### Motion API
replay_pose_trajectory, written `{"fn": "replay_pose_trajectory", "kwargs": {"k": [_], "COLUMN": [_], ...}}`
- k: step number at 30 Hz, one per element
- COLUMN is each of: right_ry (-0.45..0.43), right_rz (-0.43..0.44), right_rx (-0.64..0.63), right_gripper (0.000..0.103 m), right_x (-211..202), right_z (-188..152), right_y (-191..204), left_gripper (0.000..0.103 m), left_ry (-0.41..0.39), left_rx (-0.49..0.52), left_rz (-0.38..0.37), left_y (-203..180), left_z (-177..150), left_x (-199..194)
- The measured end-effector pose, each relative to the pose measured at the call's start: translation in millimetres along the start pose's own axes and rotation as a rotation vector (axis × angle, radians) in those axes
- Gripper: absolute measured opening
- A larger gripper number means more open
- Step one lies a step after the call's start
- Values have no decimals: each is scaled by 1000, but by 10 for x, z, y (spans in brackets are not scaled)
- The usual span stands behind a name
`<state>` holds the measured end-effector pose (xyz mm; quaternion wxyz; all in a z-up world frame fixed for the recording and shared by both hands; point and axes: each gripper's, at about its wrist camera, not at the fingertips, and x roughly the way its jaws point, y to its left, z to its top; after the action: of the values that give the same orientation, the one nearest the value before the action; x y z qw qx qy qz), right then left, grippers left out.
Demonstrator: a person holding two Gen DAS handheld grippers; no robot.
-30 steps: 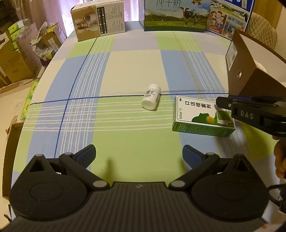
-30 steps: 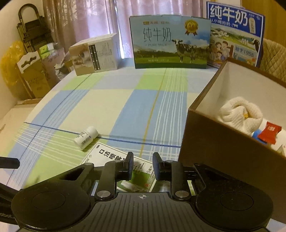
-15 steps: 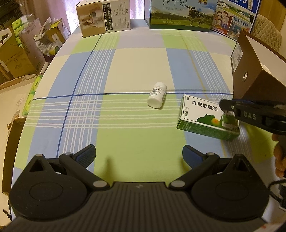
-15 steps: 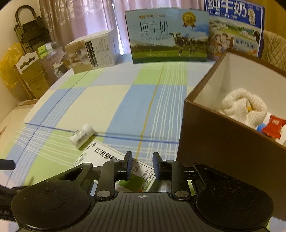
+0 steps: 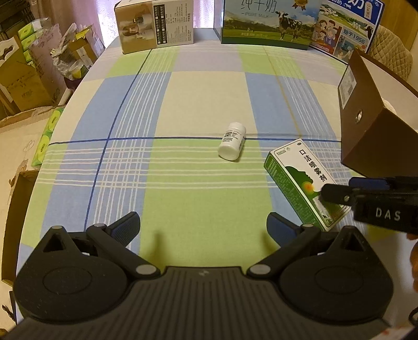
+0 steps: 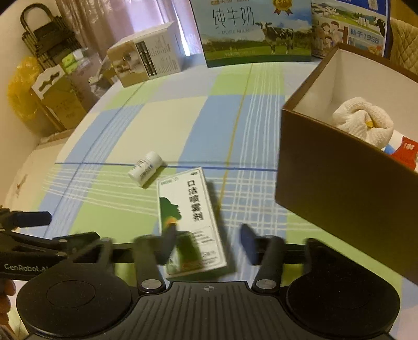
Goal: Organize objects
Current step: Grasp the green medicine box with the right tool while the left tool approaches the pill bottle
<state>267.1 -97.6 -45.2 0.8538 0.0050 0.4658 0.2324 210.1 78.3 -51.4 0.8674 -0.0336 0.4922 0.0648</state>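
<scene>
A: The right gripper (image 6: 209,239) has its fingers spread either side of the flat green-and-white carton (image 6: 189,219) on the checked tabletop (image 5: 198,99). Close squarely across its narrow sides, then lift toward the brown cardboard box (image 6: 339,180).

B: The left gripper (image 5: 202,227)?

A: Open, empty. One carton, one small white plastic bottle (image 5: 232,141) lying loose.

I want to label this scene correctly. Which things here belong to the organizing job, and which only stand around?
Job:
- green spray box, between the right gripper fingers
- white bottle, lying on its side
- brown box, partly filled
- left gripper

Just around:
- milk cartons
- beige carton
- checked tablecloth
</scene>
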Motion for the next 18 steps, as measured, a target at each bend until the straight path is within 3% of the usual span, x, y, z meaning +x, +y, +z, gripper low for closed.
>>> {"fn": "replay_pose_trajectory", "kwargs": {"k": [11, 13, 18], "right_ry": [24, 11, -24], "right_rz": [-15, -37, -81], "right_rx": [-173, -197, -174], "right_gripper": [59, 55, 52], "right_x": [246, 275, 314], "right_z": [-77, -90, -58], "right_y": [245, 252, 181], "left_gripper": [102, 102, 100], "left_ry": [-2, -5, -25], "left_rx": [6, 12, 45], "left_rz": [9, 11, 19], "left_y": [-5, -11, -46], "left_z": [15, 20, 77], "left_x": [57, 79, 181]}}
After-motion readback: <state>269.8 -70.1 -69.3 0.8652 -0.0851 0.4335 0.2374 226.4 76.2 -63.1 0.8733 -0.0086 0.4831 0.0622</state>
